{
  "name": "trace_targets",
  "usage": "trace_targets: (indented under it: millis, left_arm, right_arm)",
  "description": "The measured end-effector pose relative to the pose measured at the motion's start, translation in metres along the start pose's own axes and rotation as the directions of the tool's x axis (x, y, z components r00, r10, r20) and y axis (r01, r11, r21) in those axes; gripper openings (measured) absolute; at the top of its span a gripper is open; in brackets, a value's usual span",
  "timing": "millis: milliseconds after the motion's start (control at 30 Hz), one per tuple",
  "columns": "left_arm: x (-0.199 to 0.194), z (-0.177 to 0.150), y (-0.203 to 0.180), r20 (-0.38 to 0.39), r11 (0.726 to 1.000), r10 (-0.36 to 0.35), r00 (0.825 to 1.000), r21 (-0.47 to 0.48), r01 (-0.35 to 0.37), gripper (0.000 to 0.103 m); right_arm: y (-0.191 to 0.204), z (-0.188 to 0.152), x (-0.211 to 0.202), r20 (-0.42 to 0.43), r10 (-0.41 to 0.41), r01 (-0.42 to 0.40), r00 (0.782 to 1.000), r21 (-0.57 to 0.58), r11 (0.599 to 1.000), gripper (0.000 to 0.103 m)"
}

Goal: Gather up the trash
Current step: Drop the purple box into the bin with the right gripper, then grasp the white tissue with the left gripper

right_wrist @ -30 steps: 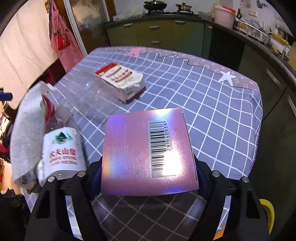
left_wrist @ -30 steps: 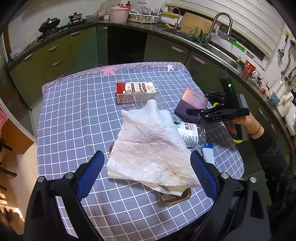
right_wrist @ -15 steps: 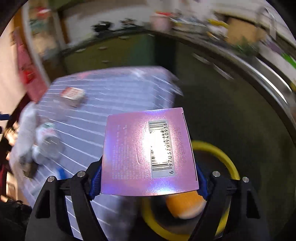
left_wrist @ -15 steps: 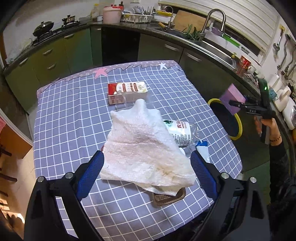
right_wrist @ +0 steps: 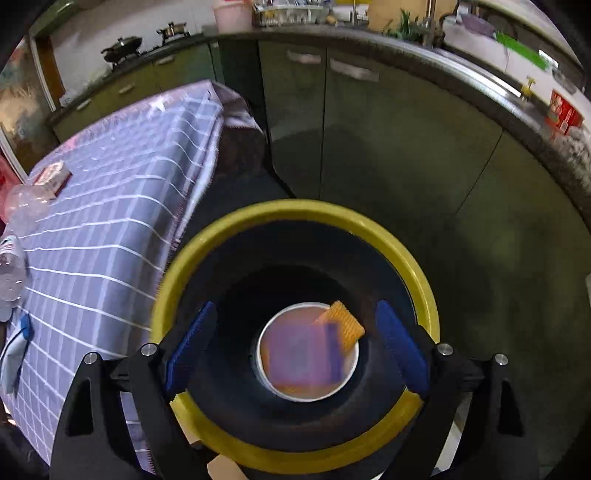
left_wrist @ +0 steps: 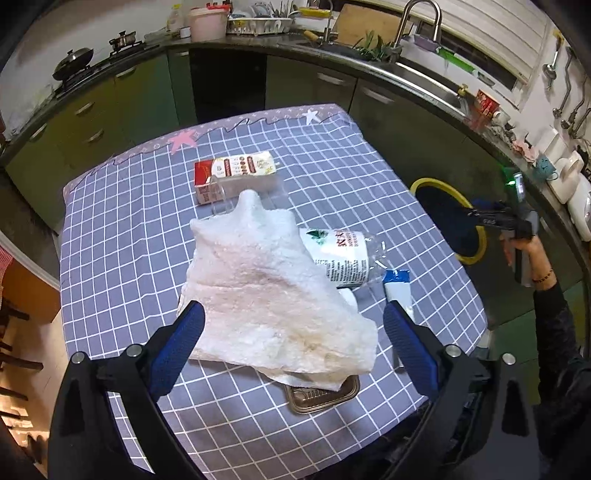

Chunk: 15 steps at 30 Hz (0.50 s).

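- Right gripper (right_wrist: pixel 293 343) hangs over the mouth of the yellow-rimmed bin (right_wrist: pixel 413 266); its jaws are opening, spread wide, nothing between the blue pads.
- Purple box (right_wrist: pixel 303 360) lies blurred, low inside the bin, over a white round container (right_wrist: pixel 351 373); an orange ridged piece (right_wrist: pixel 345 319) sits at the container's upper right edge. Whether the box has come to rest cannot be told from the blur.
- The bin stands on the floor between the table (right_wrist: pixel 110 229) edge and the green cabinet doors (right_wrist: pixel 354 147). Its interior is black.
- In the left wrist view the right gripper (left_wrist: pixel 476 216) shows at far right, held by a hand (left_wrist: pixel 524 251) in a dark sleeve, above the bin (left_wrist: pixel 476 254).
- Left gripper (left_wrist: pixel 291 347) is over the near part of the table (left_wrist: pixel 110 221); jaws are wide apart and grip nothing.
- Crumpled white paper towel (left_wrist: pixel 266 291) lies between and just ahead of the left pads, not touched by them as far as can be seen.
- The towel partly covers a plastic bottle (left_wrist: pixel 340 258) lying on its side and a brown foil tray (left_wrist: pixel 321 397) at the near edge.
- A blue-and-white wrapper (left_wrist: pixel 397 288) lies just beside the bottle, near the right pad.
- A red-and-white carton (left_wrist: pixel 236 173) lies further back with a clear plastic piece (left_wrist: pixel 221 199) against it.
- Checked purple cloth covers the table. The counter behind carries a sink tap (left_wrist: pixel 421 18), dish rack (left_wrist: pixel 258 24) and pink tub (left_wrist: pixel 208 24).
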<state>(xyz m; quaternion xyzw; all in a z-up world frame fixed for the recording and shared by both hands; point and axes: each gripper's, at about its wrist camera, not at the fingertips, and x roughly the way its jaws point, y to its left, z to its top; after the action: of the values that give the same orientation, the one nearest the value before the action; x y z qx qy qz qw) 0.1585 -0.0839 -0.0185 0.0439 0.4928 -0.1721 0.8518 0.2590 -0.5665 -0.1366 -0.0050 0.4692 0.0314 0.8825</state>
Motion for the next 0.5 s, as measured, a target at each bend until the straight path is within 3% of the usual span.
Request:
trace_targets:
  millis: [367,500]
  left_arm:
    - [0.042,0.001,0.008,-0.075,1.000,0.016,0.997,-0.012,-0.017,0.093]
    - [0.050,0.000,0.012,-0.102,0.999,-0.022,0.995,-0.036,0.018,0.088]
  right_arm:
    - [0.044,-0.021,-0.027,0.022,-0.002,0.004,1.000,-0.109,0.994,0.092]
    - [0.052,-0.023,-0.021,0.010,0.003,-0.002,1.000,-0.117,0.993,0.092]
